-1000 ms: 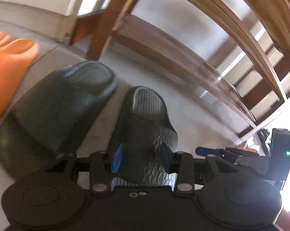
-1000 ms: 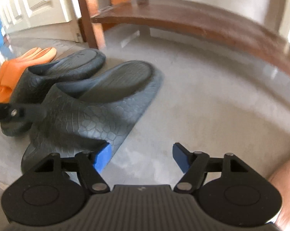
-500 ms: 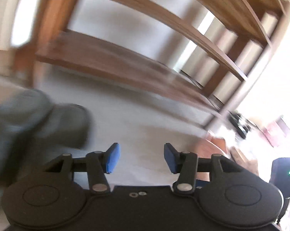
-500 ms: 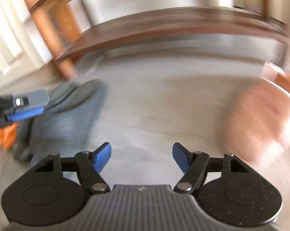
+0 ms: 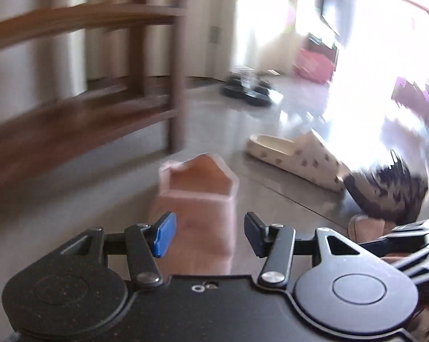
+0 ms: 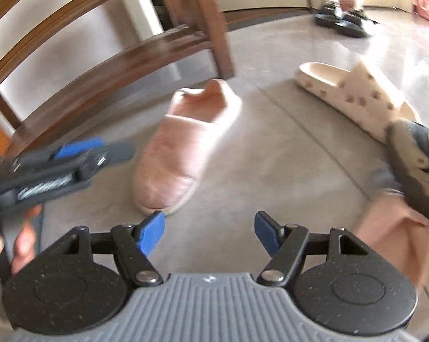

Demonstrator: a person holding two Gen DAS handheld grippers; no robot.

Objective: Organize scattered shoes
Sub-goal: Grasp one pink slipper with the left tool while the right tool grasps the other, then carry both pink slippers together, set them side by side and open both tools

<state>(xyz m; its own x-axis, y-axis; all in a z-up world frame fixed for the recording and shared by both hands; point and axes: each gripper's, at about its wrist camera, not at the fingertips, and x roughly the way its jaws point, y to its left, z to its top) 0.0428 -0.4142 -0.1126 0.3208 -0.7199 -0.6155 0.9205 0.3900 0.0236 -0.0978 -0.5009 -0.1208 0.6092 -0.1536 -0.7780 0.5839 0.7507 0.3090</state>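
A second earlier both grippers had been down at a grey pair of slides beside an orange pair, the left gripper (image 5: pixel 208 233) closed around one grey slide; by this moment that pair was out of both views and each camera looked over a different patch of floor (image 6: pixel 271 148) by the end post of the wooden rack (image 6: pixel 214 28). The left jaws had spread over that second and now stood partly apart with nothing clamped, though the pink slipper (image 5: pixel 198 208) lay on the floor in line with the gap, its heel opening toward the rack. The right gripper (image 6: pixel 210 232) stood moderately open as before, empty, with only bare floor between its pads and the same slipper's toe just beyond. A cream slide (image 6: pixel 354 97) with brown spots lay further right, touching or nearly touching a dark sneaker (image 6: pixel 416 159), and a second pink slipper (image 6: pixel 396 236) sat at the right edge of the right view. A dark pair (image 6: pixel 339 20) stood well apart near the bright doorway. Judging from this, the grey pair seemed dealt with, and the pink slippers, lying apart from each other, looked like the next pair to gather; both views were blurred.
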